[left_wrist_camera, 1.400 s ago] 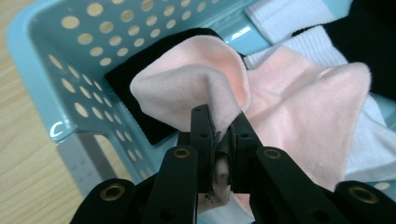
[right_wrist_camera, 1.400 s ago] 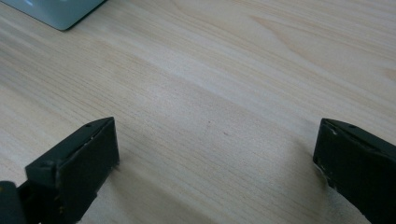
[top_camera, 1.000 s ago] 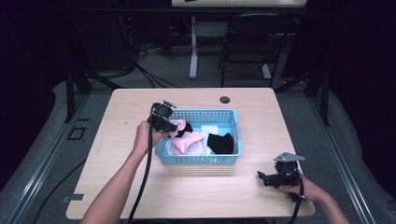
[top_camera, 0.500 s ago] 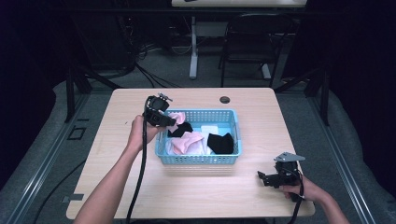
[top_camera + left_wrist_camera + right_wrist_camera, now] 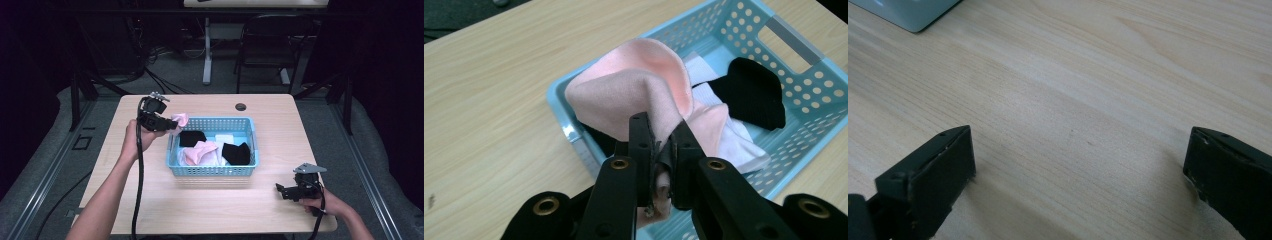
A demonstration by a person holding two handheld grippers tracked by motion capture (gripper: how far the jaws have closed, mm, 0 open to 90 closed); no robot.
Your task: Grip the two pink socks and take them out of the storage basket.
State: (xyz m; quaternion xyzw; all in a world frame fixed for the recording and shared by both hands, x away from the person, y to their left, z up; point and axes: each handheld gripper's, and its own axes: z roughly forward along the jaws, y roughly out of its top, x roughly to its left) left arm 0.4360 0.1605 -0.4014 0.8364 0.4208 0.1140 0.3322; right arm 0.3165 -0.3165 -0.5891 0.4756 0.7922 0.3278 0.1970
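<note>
Left gripper clamps pink sock, held above blue basket's left end; sock's lower end hidden behind jaws; right gripper spread wide, low over table.

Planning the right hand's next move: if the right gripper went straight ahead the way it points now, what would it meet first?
Probably bare table: the open right gripper points down at the wood. The blue basket shows only as a corner at the frame's edge, off its line.

Bare table around right tongs, blue basket blocking the middle, sides open
</note>
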